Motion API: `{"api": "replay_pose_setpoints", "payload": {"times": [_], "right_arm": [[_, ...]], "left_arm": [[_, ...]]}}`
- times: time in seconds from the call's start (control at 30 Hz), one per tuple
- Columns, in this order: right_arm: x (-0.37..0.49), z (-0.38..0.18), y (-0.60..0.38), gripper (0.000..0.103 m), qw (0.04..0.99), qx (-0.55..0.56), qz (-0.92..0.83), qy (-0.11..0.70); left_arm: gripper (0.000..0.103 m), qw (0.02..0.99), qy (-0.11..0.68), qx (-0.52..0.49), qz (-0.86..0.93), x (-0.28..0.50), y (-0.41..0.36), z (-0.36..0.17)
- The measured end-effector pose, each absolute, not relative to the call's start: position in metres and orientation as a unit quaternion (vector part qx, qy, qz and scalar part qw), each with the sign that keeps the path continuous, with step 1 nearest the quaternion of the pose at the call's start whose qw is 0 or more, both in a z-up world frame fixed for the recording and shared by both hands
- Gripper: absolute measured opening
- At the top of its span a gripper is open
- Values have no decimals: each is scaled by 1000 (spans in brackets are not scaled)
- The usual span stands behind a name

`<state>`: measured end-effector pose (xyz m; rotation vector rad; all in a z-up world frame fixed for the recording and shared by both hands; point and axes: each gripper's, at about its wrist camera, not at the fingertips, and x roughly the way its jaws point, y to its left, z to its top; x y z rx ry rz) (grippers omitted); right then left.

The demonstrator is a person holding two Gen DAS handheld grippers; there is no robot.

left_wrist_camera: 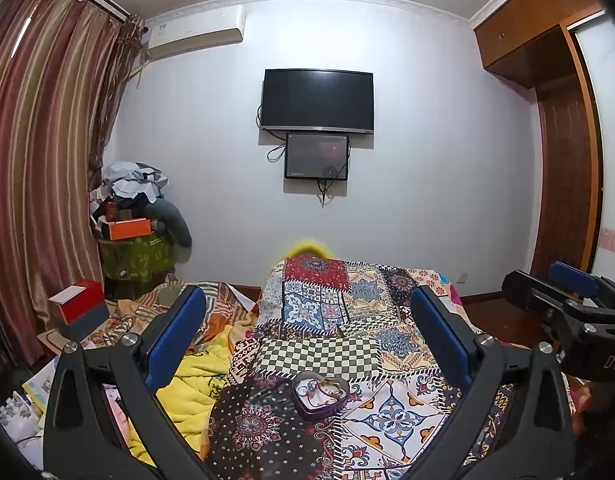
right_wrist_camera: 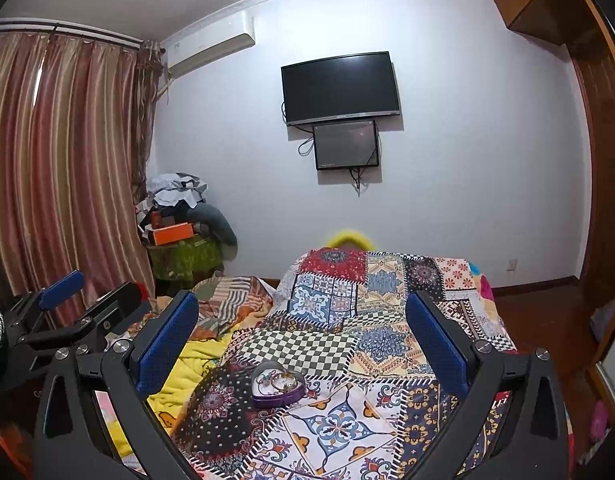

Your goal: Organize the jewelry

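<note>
On the bed, left view: heart tin (left_wrist_camera: 320,396) sits on the patchwork quilt (left_wrist_camera: 327,320), low and centre, jewelry (left_wrist_camera: 325,389) heaped inside.
Left tongs: left tongs (left_wrist_camera: 307,332) spread wide, blue pads far apart, nothing between them, hanging above the quilt.
Tin from left tongs: straight ahead and below, just about on the midline between the two pads, a touch right of centre.
Tin's lie: the heart's lobes point away toward the far wall, tip toward the camera; no real long axis to line up with.
Neighbour: the right tongs' body shows at the right edge, level with the left, well clear of the tin.

Over the bed, right view: same tin (right_wrist_camera: 278,389) on the quilt (right_wrist_camera: 367,320), purple wall showing, rings and a bangle tangled in the jewelry (right_wrist_camera: 277,381).
Right tongs: right tongs (right_wrist_camera: 303,330) wide open too, holding nothing.
Tin from right tongs: ahead and below but left of the midline, closer to the left pad.
Neighbour: left tongs in view at the left edge.
Which is nearer: my call, the left tongs are better lined up; either needs a drop forward and down.
Watch out: small, tangled pieces could be tricky for wide pads.
</note>
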<state>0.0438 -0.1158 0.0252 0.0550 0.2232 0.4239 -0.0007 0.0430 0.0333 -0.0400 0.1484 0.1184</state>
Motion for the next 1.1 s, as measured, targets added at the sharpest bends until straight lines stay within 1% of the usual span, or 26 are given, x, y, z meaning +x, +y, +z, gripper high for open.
{"api": "replay_pose_setpoints", "payload": {"times": [1.1], "right_arm": [[46, 23, -115, 103, 971, 23, 209, 117]], "left_arm": [[102, 996, 83, -26, 35, 0, 43, 33]]}}
